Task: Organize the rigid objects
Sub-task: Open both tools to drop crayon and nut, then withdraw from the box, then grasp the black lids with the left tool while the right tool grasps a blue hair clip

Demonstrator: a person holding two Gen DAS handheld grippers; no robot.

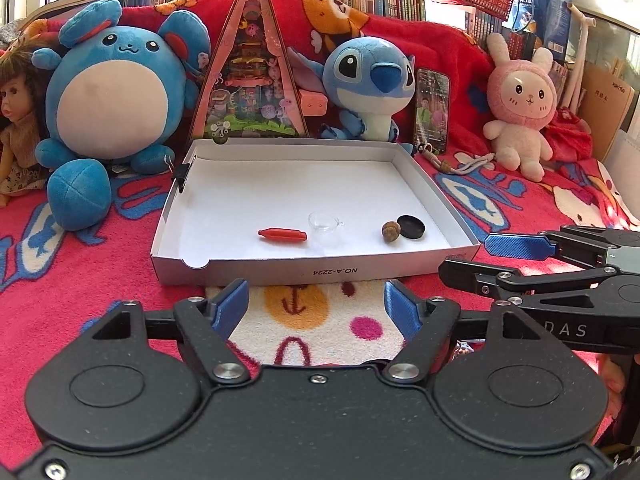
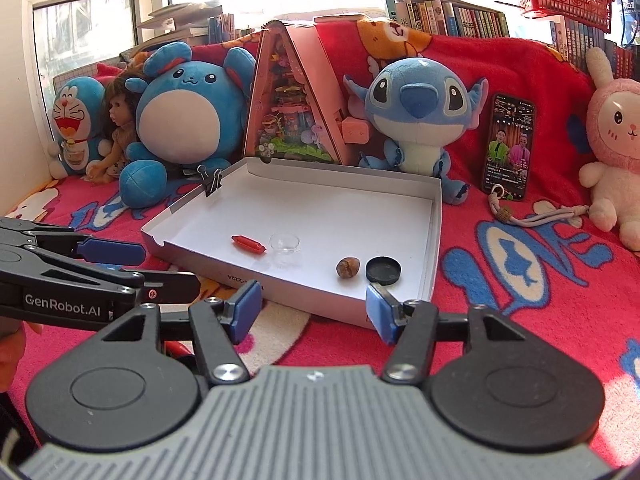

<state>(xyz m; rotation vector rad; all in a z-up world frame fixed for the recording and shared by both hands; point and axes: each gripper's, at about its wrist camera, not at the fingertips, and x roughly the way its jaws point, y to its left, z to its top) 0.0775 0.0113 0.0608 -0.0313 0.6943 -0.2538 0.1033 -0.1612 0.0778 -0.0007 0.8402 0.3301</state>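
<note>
White box (image 1: pixel 424 184) holds the red tube (image 1: pixel 282 235), cup (image 1: pixel 325 222), nut (image 1: pixel 391 227) and cap (image 1: pixel 411 227) near its 6 o'clock wall, gathered for sorting. Left hand-held gripper (image 1: pixel 316 307) and right hand-held gripper (image 2: pixel 313 309) stand wide and empty, just short of it.

The doll (image 1: pixel 12 120) is cut off by the left edge of the left wrist view, and the pink rabbit (image 2: pixel 618 152) by the right edge of the right wrist view. The printed code on the box (image 2: pixel 276 296) front is partly covered there by a blue pad. The pictures on the phone (image 1: pixel 432 110) screen are too small to be made out. The book (image 2: pixel 452 14) spines cannot be read.
</note>
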